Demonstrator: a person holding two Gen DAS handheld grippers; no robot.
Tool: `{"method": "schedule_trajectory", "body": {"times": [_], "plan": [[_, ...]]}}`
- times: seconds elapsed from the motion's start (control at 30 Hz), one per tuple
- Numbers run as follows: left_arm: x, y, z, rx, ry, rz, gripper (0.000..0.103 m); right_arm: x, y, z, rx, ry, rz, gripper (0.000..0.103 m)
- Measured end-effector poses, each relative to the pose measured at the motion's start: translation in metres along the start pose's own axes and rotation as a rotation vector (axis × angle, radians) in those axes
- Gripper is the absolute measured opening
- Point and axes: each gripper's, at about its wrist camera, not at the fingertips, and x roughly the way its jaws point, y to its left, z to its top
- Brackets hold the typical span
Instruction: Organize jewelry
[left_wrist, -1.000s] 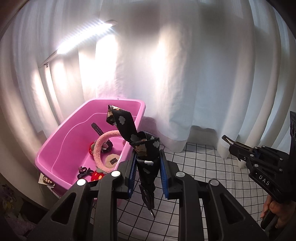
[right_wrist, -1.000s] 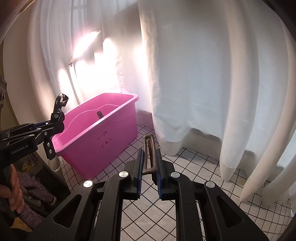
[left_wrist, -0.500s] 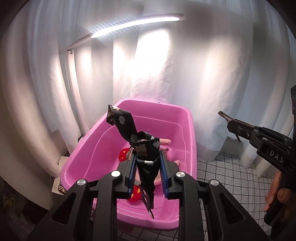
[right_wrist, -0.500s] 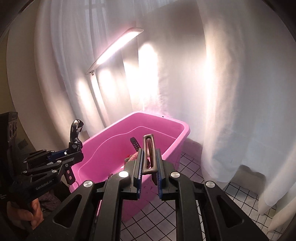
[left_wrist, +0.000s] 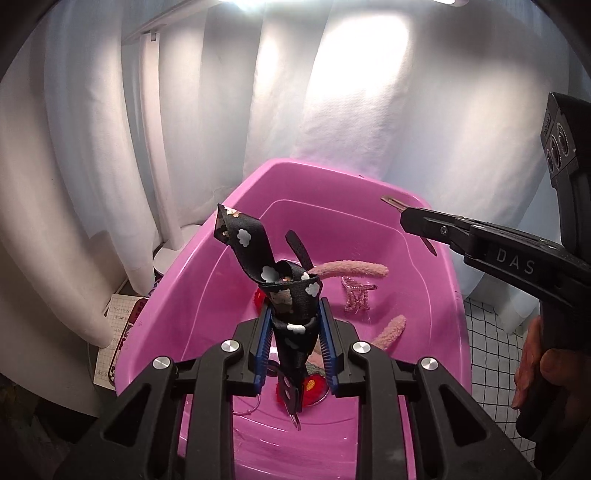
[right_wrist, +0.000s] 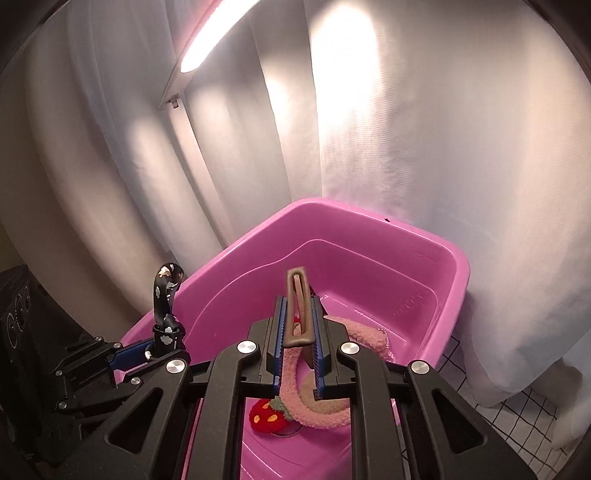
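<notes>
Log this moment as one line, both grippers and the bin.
left gripper: shut on black ribbon | right gripper: shut on brown clip | both over pink bin | stage: not yet released

Each camera sits just behind its own jaws and looks forward and steeply down along them. The left wrist view faces the pink tub (left_wrist: 258, 229) straight ahead, close below its jaws. The right wrist view faces the same tub (right_wrist: 369, 221) from the other side. Both share the tub's inside and the white curtain (left_wrist: 351, 110) beyond the jaws.
</notes>
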Motion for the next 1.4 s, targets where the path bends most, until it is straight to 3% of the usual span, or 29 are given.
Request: {"method": "schedule_trajectory", "body": {"times": [0.17, 0.27, 0.37, 0.4, 0.43, 0.5, 0.6, 0.77, 1.4], "plan": [[0.025, 0.009, 0.004, -0.045, 0.092, -0.004, 0.025, 0.035, -0.007, 0.005, 0.038, 0.104, -0.011, 0.013], [0.033, 0.013, 0.006, -0.066, 0.125, 0.008, 0.031, 0.048, -0.012, 0.005, 0.065, 0.152, -0.018, 0.013], [0.035, 0.014, 0.009, -0.068, 0.129, 0.024, 0.065, 0.057, -0.017, 0.006, 0.082, 0.184, -0.025, 0.013], [0.033, 0.014, 0.009, -0.065, 0.119, 0.034, 0.079, 0.060, -0.019, 0.007, 0.091, 0.194, -0.024, 0.018], [0.031, 0.013, 0.010, -0.061, 0.106, 0.042, 0.083, 0.062, -0.021, 0.008, 0.100, 0.201, -0.025, 0.040], [0.031, 0.012, 0.012, -0.051, 0.104, 0.053, 0.085, 0.063, -0.024, 0.009, 0.114, 0.192, -0.026, 0.062], [0.033, 0.011, 0.013, -0.052, 0.118, 0.063, 0.093, 0.061, -0.026, 0.009, 0.109, 0.185, -0.044, 0.062], [0.035, 0.015, 0.013, -0.077, 0.150, 0.103, 0.095, 0.057, -0.029, 0.010, 0.118, 0.165, -0.057, 0.065], [0.041, 0.019, 0.013, -0.107, 0.183, 0.132, 0.096, 0.059, -0.030, -0.002, 0.114, 0.184, -0.057, 0.065]]}}
